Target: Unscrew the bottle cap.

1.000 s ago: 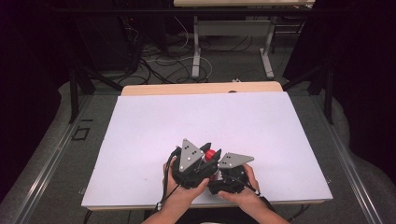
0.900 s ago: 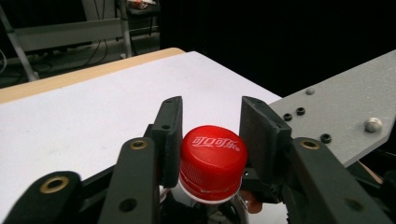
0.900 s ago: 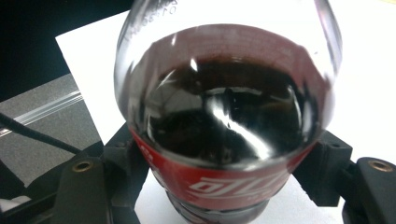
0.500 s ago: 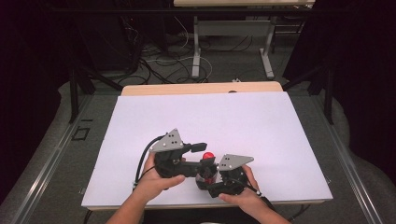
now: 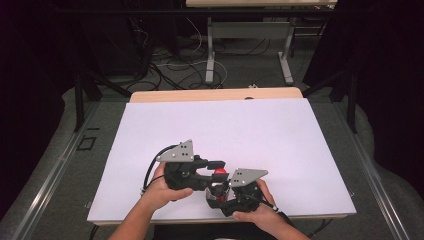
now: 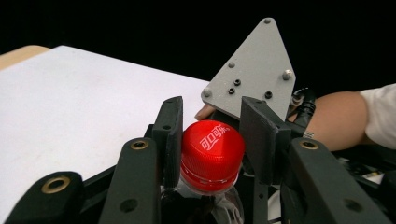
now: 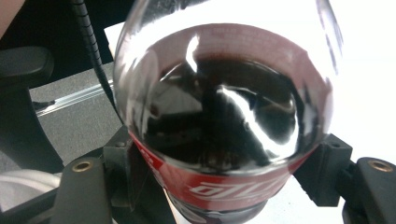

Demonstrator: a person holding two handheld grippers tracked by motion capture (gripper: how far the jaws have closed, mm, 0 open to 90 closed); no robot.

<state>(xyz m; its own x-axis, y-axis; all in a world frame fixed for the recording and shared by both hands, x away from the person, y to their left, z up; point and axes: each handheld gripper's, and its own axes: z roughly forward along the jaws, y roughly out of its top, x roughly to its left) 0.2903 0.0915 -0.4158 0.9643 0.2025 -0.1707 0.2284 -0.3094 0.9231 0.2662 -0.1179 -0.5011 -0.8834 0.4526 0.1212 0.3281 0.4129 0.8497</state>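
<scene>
Clear plastic bottle [image 7: 224,126], dark cola inside, red label, red cap [image 6: 212,149] on. Stands upright, low centre of high view, near table's front edge.

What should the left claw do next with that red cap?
Probably close the left claw onto the red cap and then twist. Its jaws flank the cap: one touches, the other shows a gap. The right claw grips the cola bottle at its label, so the body looks braced.
</scene>
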